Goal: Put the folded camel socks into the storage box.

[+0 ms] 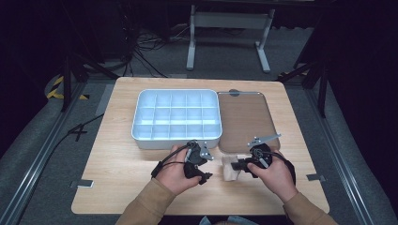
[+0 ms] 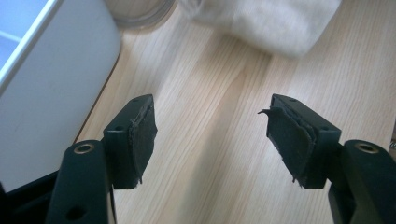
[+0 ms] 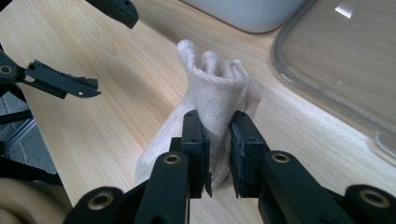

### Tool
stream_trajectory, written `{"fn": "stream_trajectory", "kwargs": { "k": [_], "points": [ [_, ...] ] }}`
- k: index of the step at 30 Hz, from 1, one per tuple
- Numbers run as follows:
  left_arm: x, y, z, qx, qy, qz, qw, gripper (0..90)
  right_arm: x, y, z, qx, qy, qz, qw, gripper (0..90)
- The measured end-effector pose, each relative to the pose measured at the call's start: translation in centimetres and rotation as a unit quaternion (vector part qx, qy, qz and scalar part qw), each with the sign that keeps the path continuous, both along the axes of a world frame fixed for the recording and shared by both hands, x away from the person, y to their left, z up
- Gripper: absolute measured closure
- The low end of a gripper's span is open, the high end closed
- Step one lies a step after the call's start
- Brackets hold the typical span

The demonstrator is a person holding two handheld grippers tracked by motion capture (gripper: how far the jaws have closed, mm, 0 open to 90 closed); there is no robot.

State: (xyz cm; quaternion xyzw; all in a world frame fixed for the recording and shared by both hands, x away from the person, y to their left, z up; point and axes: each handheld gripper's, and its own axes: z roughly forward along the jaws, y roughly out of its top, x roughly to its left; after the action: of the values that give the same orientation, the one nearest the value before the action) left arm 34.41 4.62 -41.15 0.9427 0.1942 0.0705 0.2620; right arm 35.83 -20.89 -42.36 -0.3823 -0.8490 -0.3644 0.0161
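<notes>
A cream knitted sock lies bunched on the wooden table, just in front of the clear lid. My right gripper is shut on its middle, pinching a fold of the fabric. In the high view the sock sits between my two hands, with the right gripper at its right side. My left gripper is open, nothing between its jaws, hovering over bare wood just left of the sock. From above, the left gripper is in front of the white compartment box.
The white box with several empty compartments stands at the table's centre back, its wall close to my left gripper. The clear lid lies flat to its right. Bare wood stretches left and right of my hands.
</notes>
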Motion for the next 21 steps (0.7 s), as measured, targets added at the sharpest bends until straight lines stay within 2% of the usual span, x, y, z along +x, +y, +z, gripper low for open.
{"fn": "stream_trajectory", "kwargs": {
  "k": [6,21],
  "points": [
    [0.0,0.8,0.5,0.001,0.003,0.02,0.9998,33.3,0.3,-0.2,1.3,-0.002,-0.004,-0.004,1.0,77.9],
    [0.1,2.0,1.2,0.007,0.01,0.026,0.9996,32.3,1.7,-0.5,4.4,-0.014,-0.017,-0.007,0.9997,77.9]
  ]
}}
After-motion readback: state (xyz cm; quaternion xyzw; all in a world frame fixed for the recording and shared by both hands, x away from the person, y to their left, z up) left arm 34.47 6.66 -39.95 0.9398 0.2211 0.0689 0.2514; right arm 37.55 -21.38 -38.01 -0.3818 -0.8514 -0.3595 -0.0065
